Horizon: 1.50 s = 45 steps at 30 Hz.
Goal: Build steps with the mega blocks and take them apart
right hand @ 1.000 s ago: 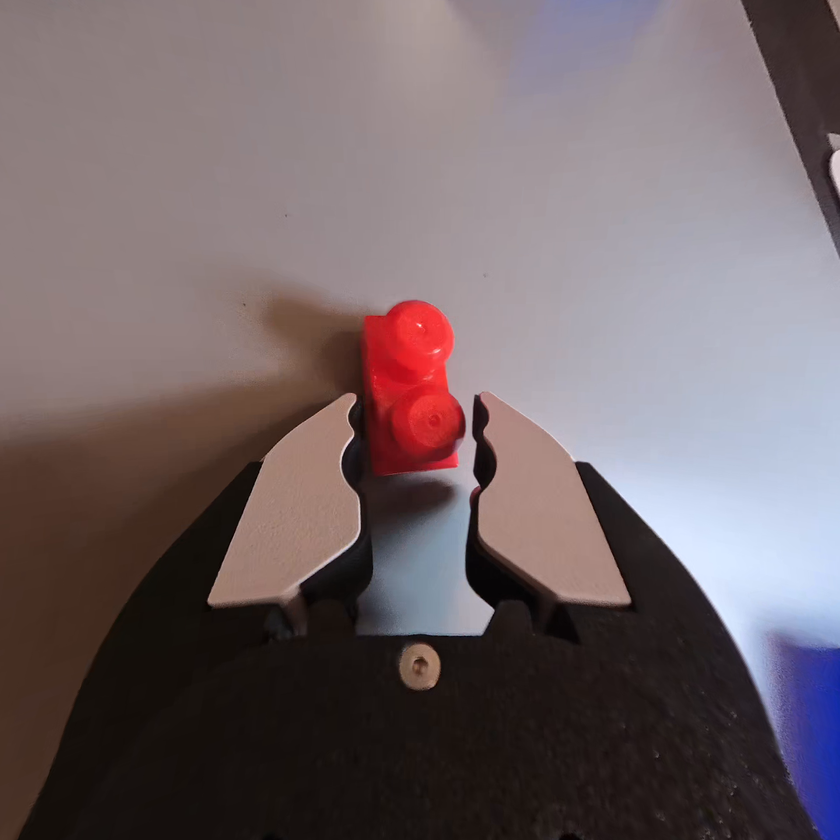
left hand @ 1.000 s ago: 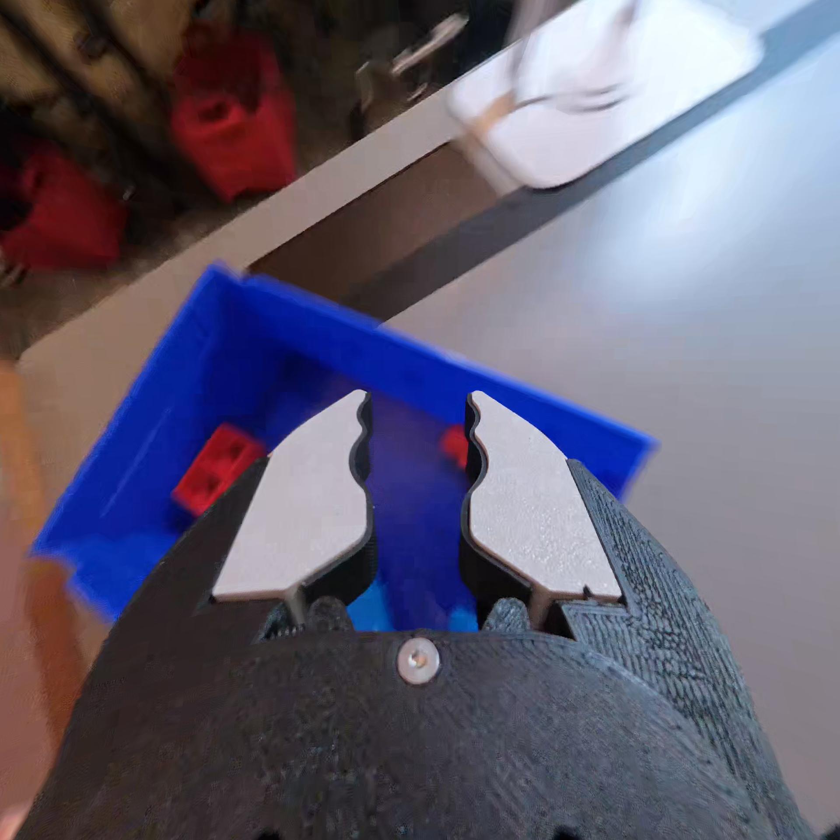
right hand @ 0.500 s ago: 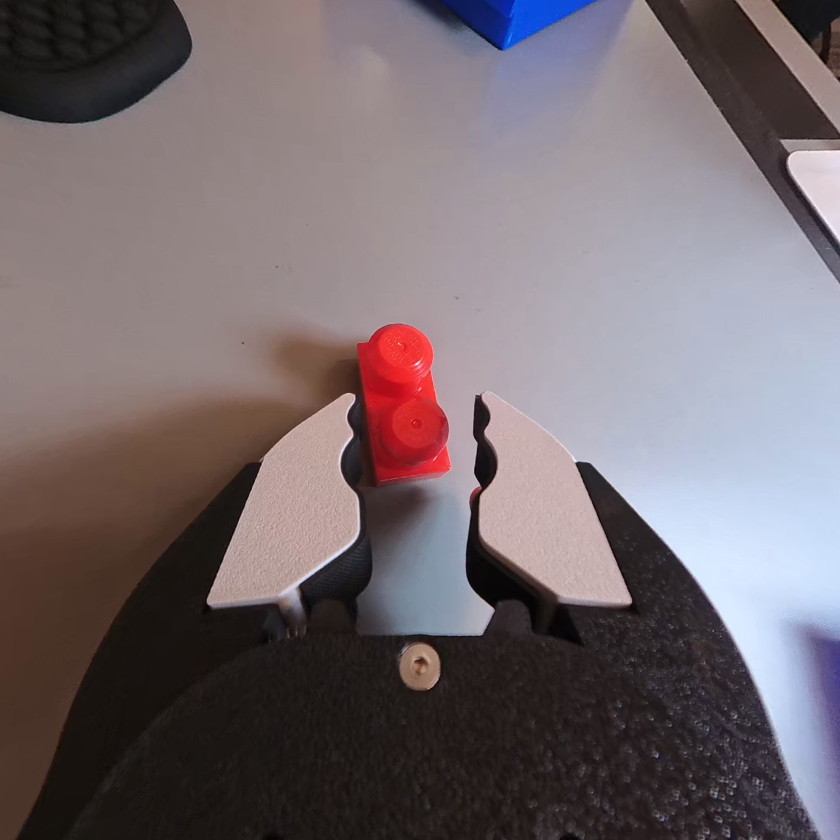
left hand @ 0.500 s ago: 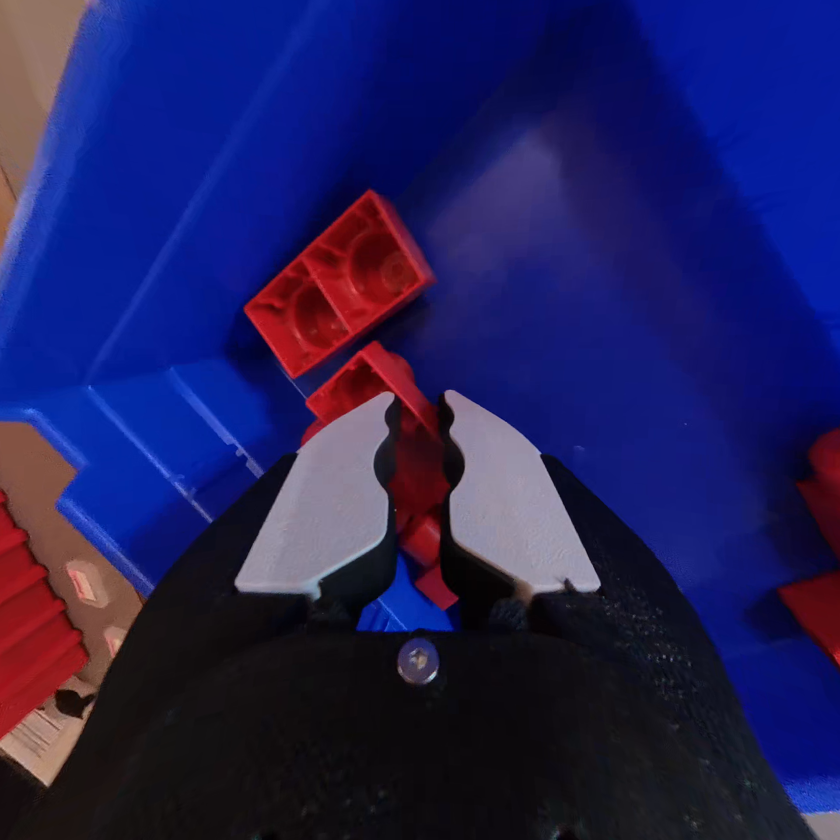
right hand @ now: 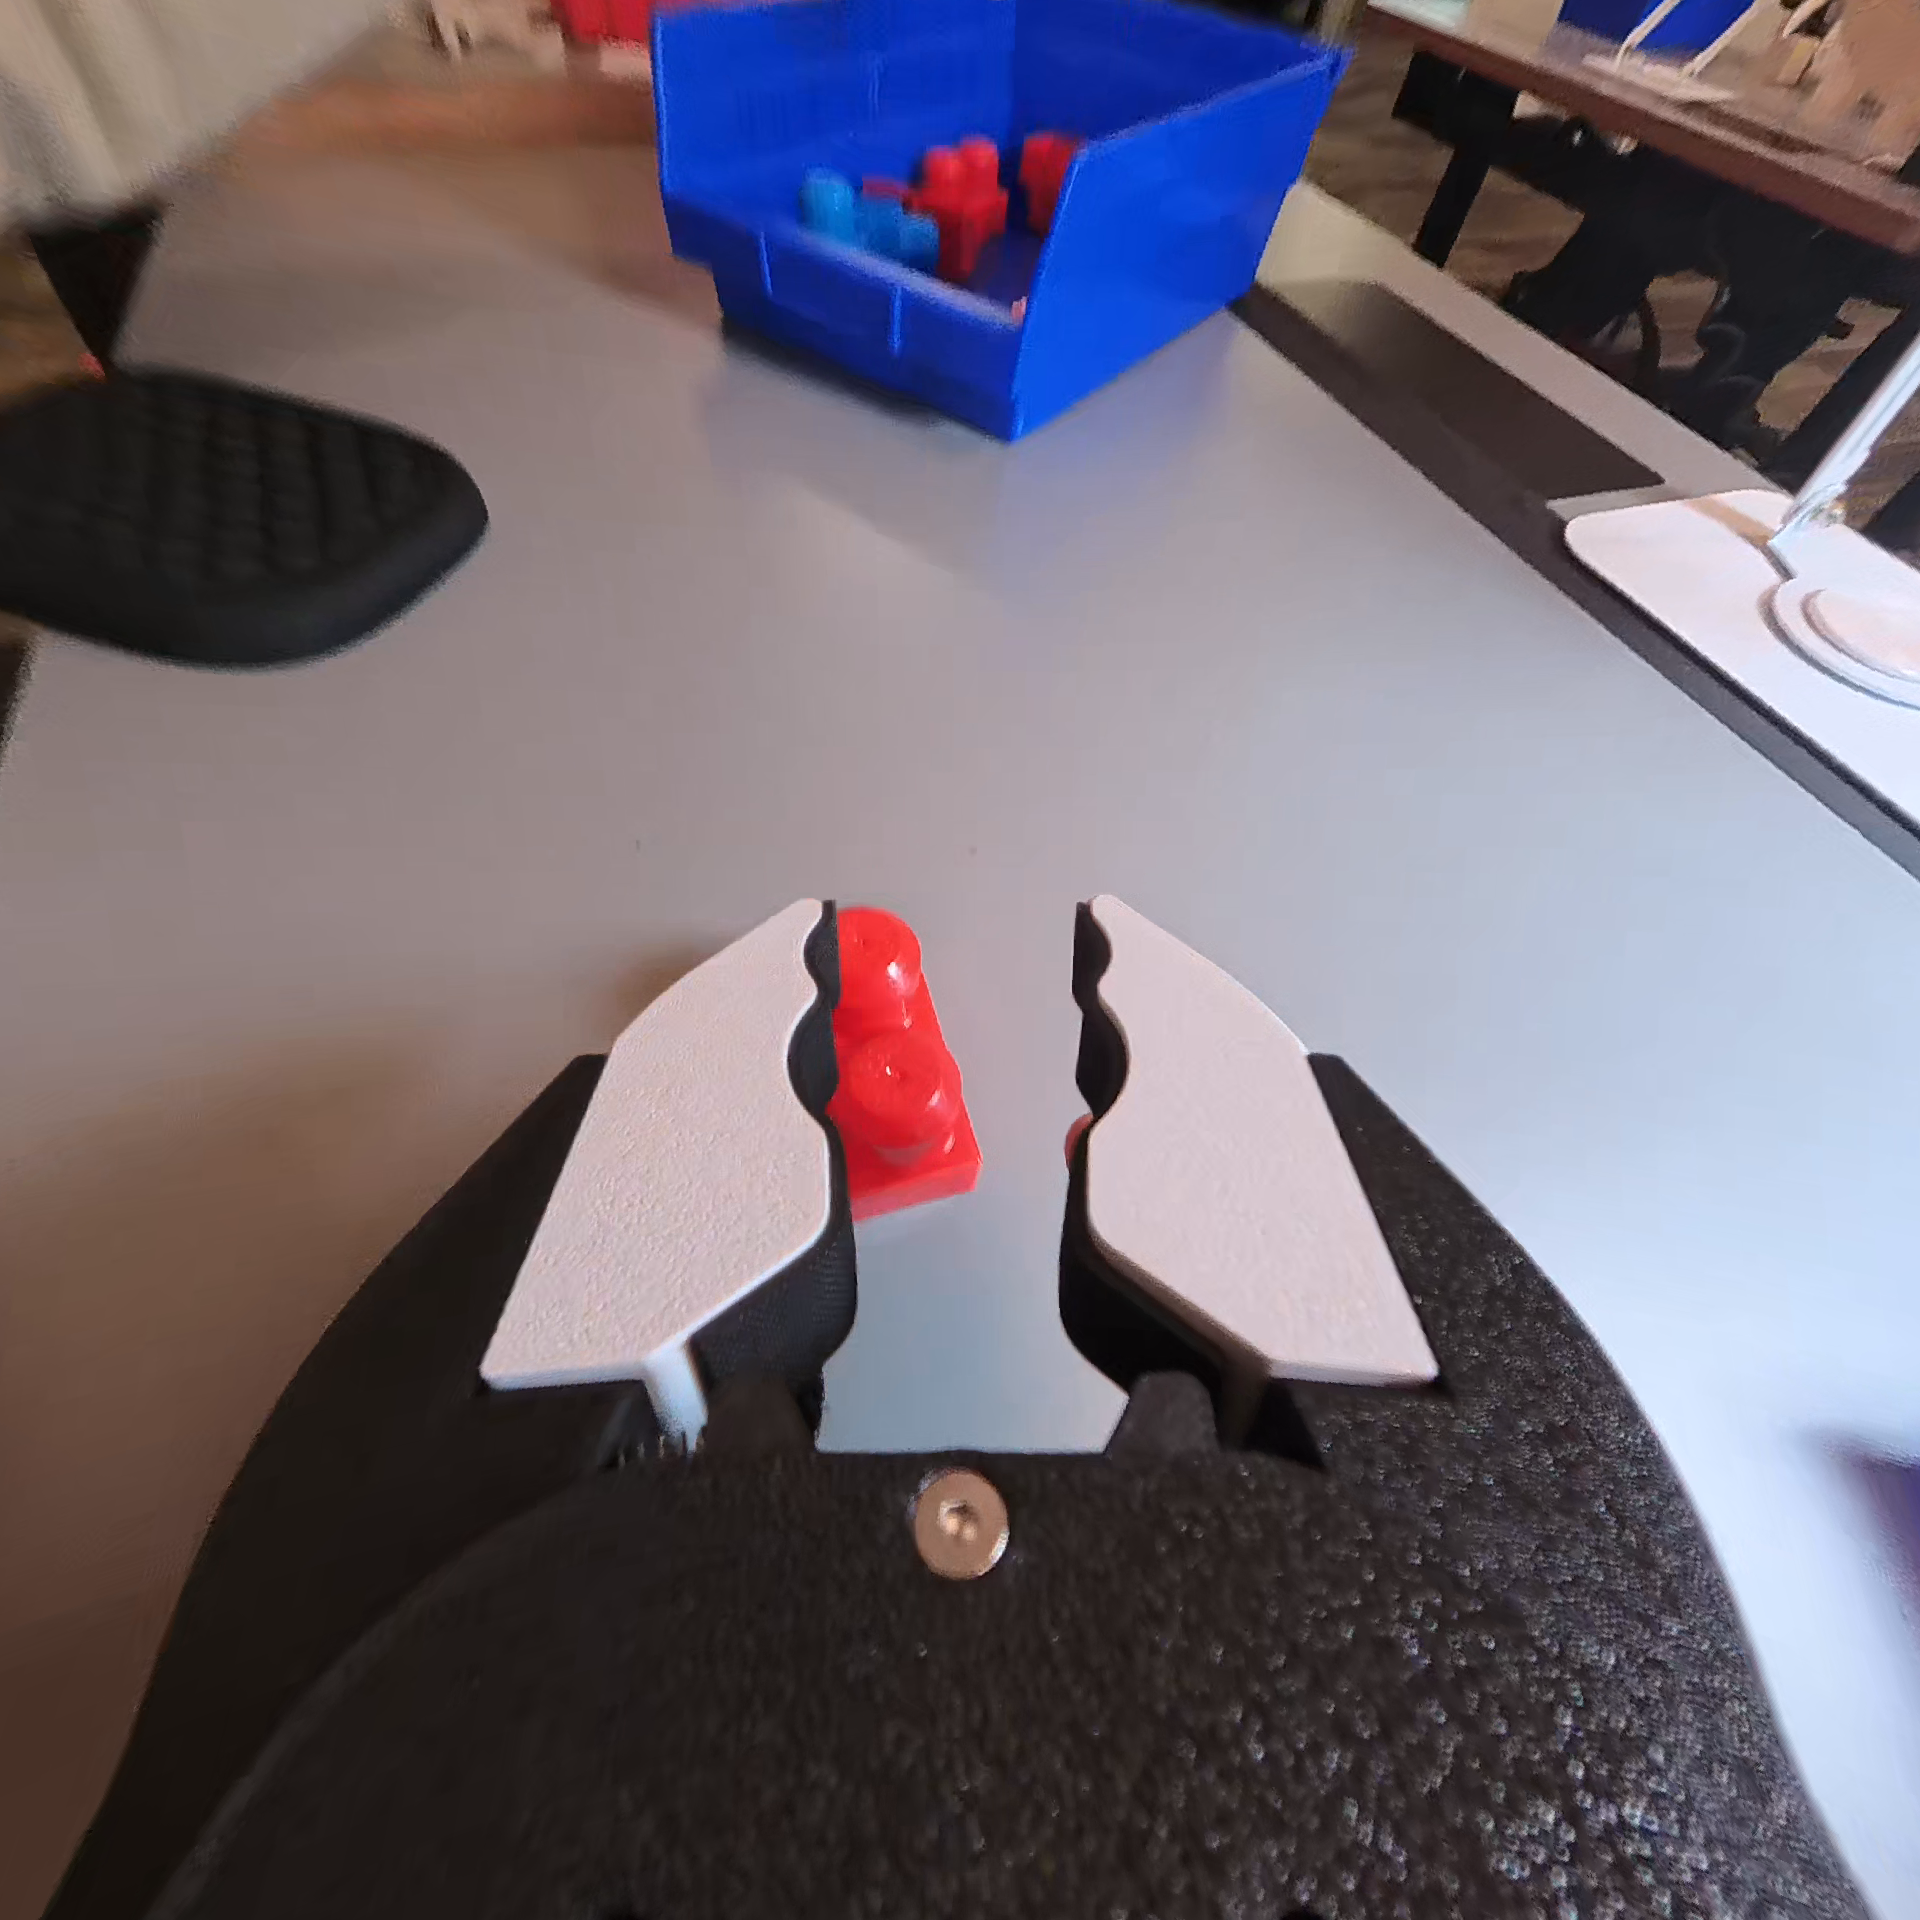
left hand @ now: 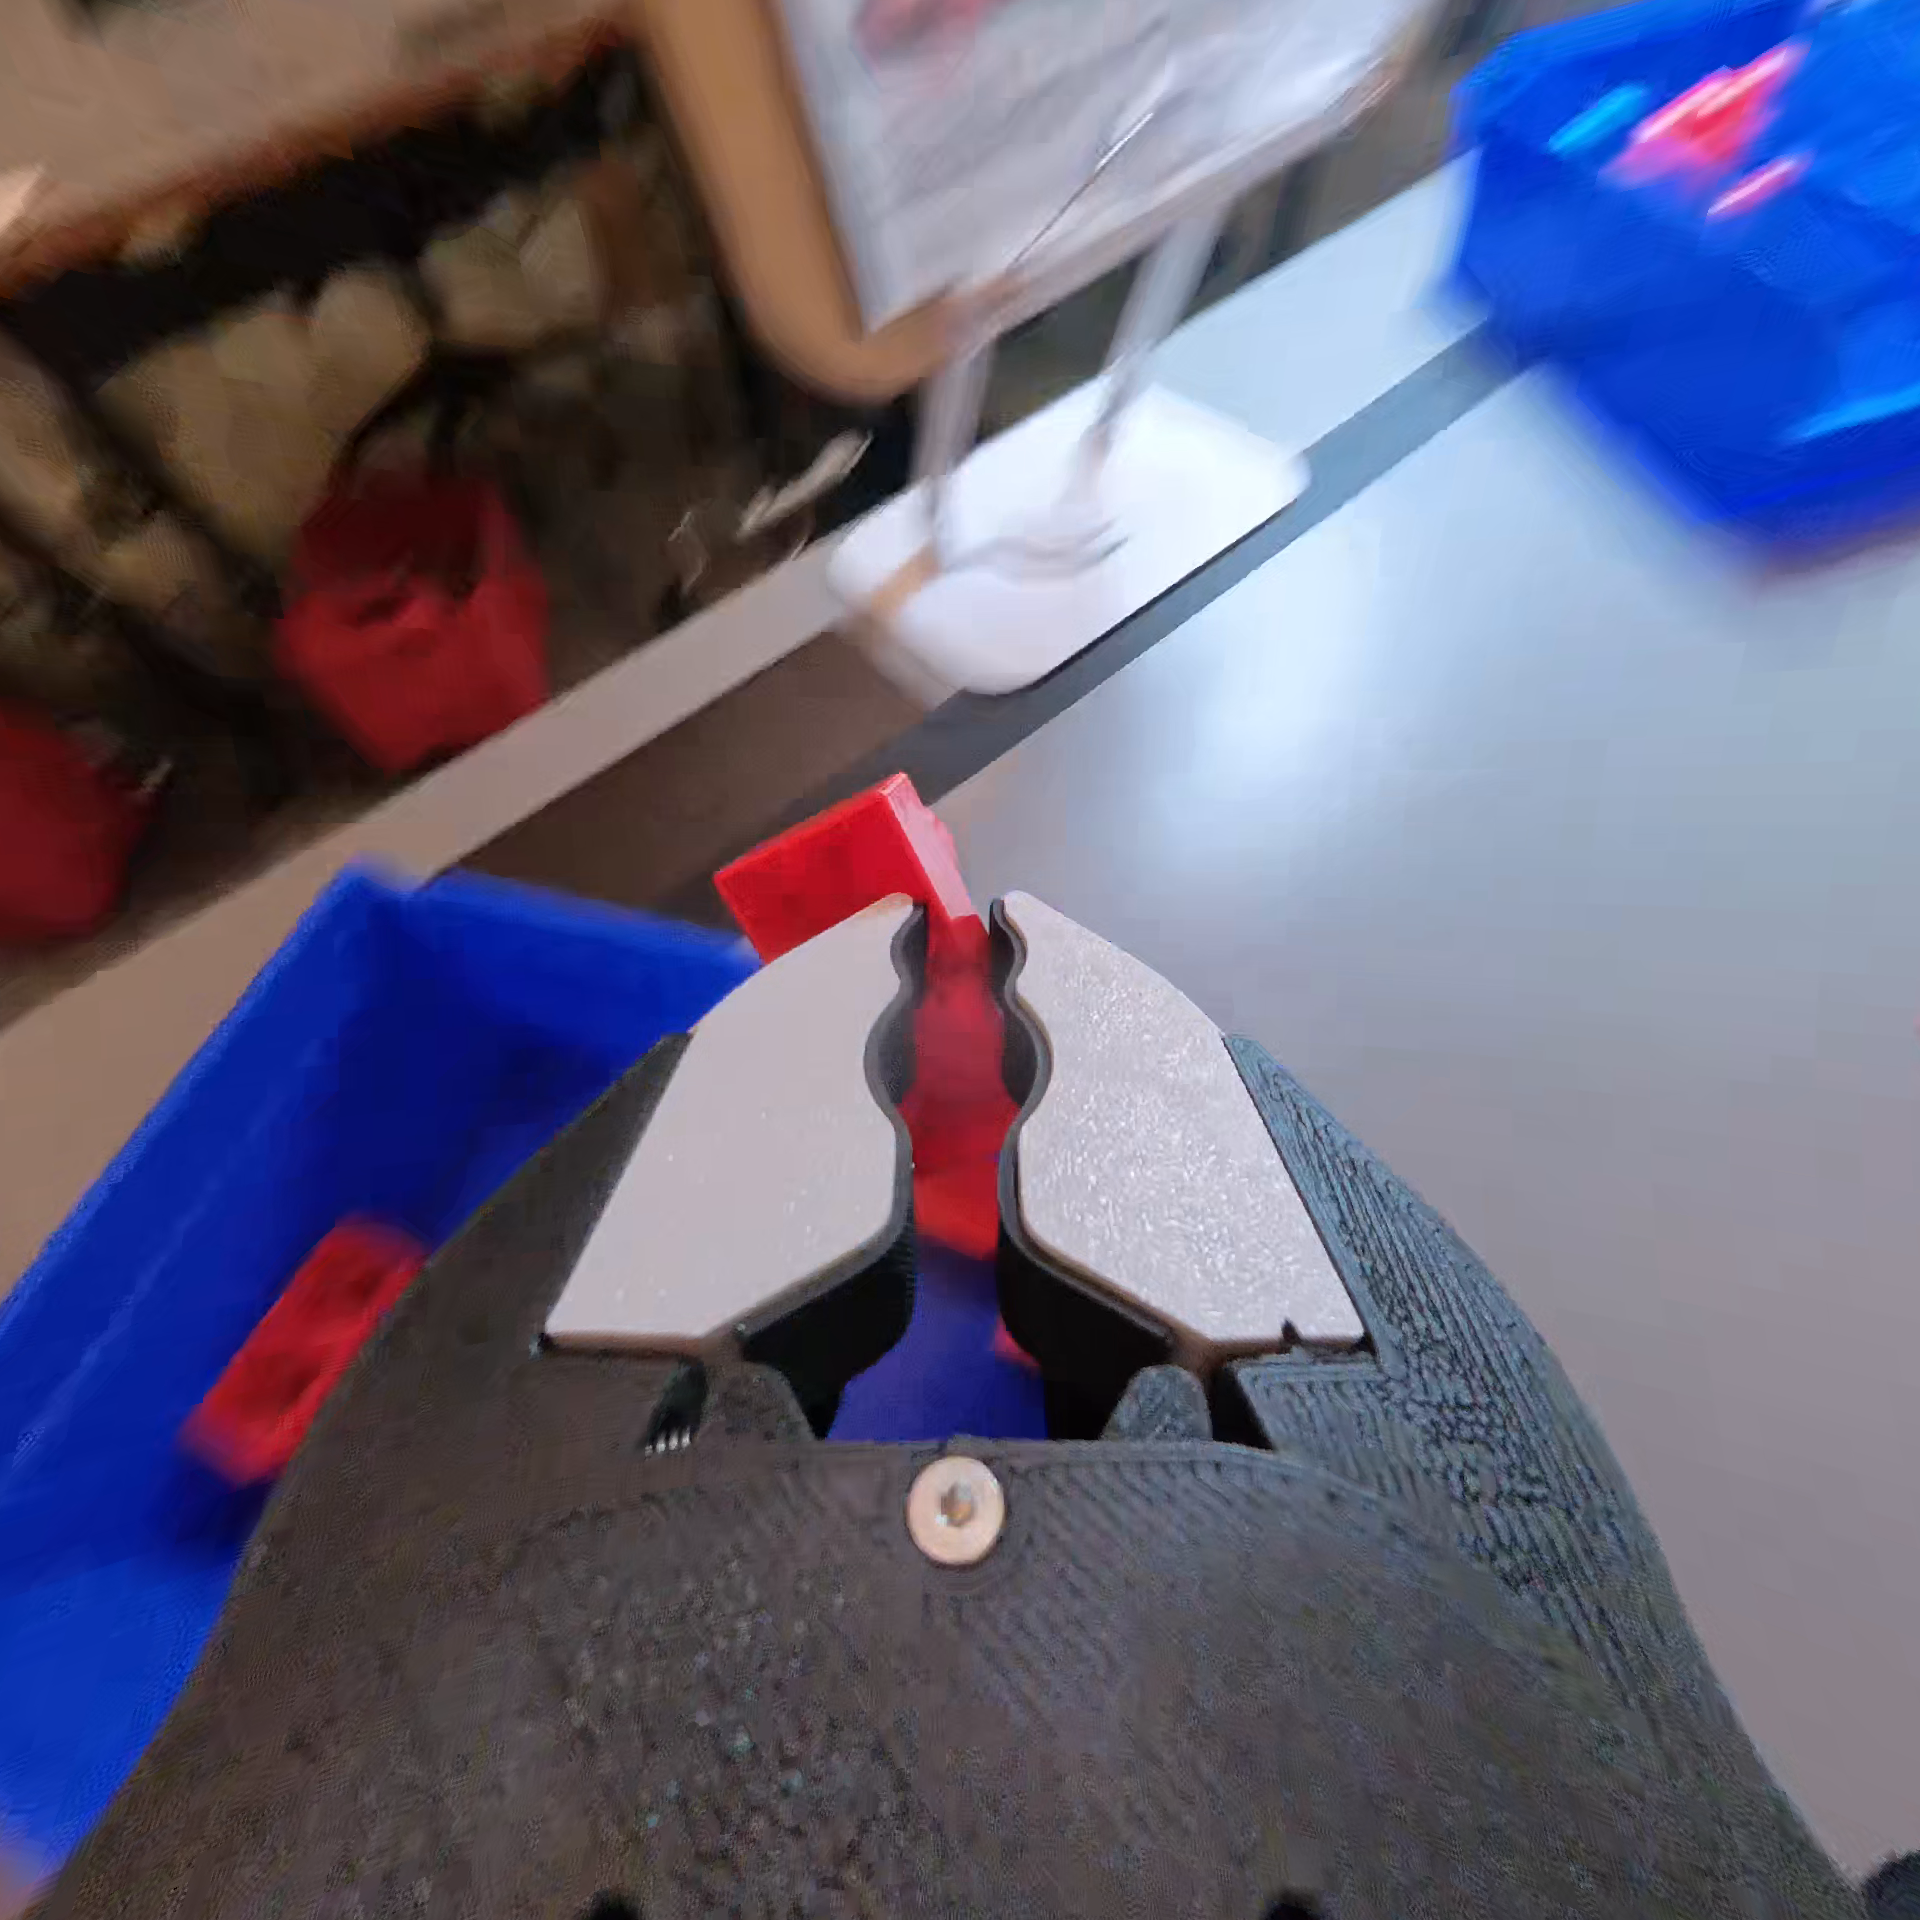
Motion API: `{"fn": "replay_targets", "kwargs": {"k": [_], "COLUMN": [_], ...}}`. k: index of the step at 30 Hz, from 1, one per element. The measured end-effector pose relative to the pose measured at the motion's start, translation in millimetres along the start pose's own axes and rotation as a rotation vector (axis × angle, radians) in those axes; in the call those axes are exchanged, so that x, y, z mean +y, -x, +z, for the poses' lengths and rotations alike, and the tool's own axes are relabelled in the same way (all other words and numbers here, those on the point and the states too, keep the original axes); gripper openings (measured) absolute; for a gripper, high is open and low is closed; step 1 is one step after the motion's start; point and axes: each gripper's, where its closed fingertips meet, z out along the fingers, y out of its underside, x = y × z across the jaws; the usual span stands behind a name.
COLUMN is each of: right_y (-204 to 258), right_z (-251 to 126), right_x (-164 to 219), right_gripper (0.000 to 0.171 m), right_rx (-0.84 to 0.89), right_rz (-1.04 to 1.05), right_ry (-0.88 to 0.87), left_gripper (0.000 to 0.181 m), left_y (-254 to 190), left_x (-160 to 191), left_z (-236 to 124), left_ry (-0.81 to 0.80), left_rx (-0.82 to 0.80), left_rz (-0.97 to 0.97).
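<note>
Building has barely begun: only one red two-stud plastic block (right hand: 902, 1081) lies on the grey tabletop (right hand: 1039, 675), between the wide-open jaws of the right gripper (right hand: 951, 935). Left gripper (left hand: 954, 914) is clamped on a second red block (left hand: 847, 868) above a blue plastic bin (left hand: 312, 1039); judging by this, stacking and dismantling all remain.

Each gripper, the left gripper (left hand: 954, 914) and the right gripper (right hand: 951, 920), is built from a rough black printed body, two pale grey wavy-edged fingers (right hand: 686, 1132), and one silver hex screw (right hand: 958, 1536) set centrally.
</note>
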Motion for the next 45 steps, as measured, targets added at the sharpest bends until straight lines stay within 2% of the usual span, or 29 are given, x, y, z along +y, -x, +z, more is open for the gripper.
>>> {"fn": "replay_targets", "kwargs": {"k": [2,4,8,12,16,20,22,24,26,27,29,31,33,34,38,43,45], "right_y": [2.7,6.5,18.3,34.1,45.9,37.3,27.8,20.3,15.3,14.0,13.3,14.0,14.6,14.8,14.5,16.5,17.4], "right_z": [-2.4,-5.1,-8.0,-7.6,-7.4,-8.3,-8.3,-9.2,-10.6,-11.1,-11.0,-9.5,-8.3,-7.8,-6.0,-4.2,-4.1], "right_x": [-13.1,-25.8,-43.4,-55.1,-62.2,-60.7,-56.6,-53.4,-51.7,-51.2,-49.8,-47.0,-44.3,-42.9,-38.8,-35.7,-35.0], "right_gripper": [0.044,0.044,0.048,0.05,0.046,0.047,0.047,0.047,0.046,0.046,0.045,0.045,0.045,0.045,0.044,0.044,0.044], "right_rx": [-0.035,-0.075,-0.158,-0.249,-0.295,-0.273,-0.226,-0.183,-0.15,-0.142,-0.138,-0.138,-0.132,-0.128,-0.12,-0.132,-0.134], "right_rz": [0.074,0.15,0.248,0.33,0.343,0.356,0.35,0.322,0.293,0.284,0.28,0.277,0.266,0.258,0.24,0.244,0.238], "right_ry": [-0.085,-0.165,-0.264,-0.313,-0.346,-0.339,-0.322,-0.303,-0.29,-0.287,-0.281,-0.266,-0.251,-0.244,-0.224,-0.209,-0.202], "left_gripper": [0.011,0.011,0.011,0.011,0.011,0.011,0.011,0.011,0.011,0.012,0.011,0.011,0.012,0.018,0.031,0.043,0.042], "left_y": [-76.9,-150.8,-266.3,-332.0,-349.3,-333.1,-298.5,-225.6,-136.5,-97.9,-27.4,16.3,29.3,30.5,38.7,23.6,12.0], "left_x": [-29.8,-44.2,-45.9,-38.0,-28.3,-32.4,-38.2,-35.6,-15.2,1.3,24.2,56.9,78.1,84.1,89.1,101.4,112.1], "left_z": [-5.6,-10.9,-11.4,-5.0,5.5,5.9,10.6,22.6,22.9,19.2,6.7,1.9,5.8,8.2,7.7,18.6,27.3], "left_ry": [-0.208,-0.358,-0.503,-0.529,-0.506,-0.534,-0.51,-0.368,-0.158,-0.044,0.037,0.162,0.223,0.238,0.245,0.337,0.402], "left_rx": [0.201,0.382,0.629,0.762,0.777,0.727,0.566,0.25,-0.054,-0.147,-0.319,-0.391,-0.364,-0.347,-0.397,-0.317,-0.253], "left_rz": [0.005,0.004,-0.03,-0.037,-0.035,-0.044,0.005,0.047,0.034,-0.008,-0.106,-0.184,-0.25,-0.268,-0.236,-0.224,-0.229]}}
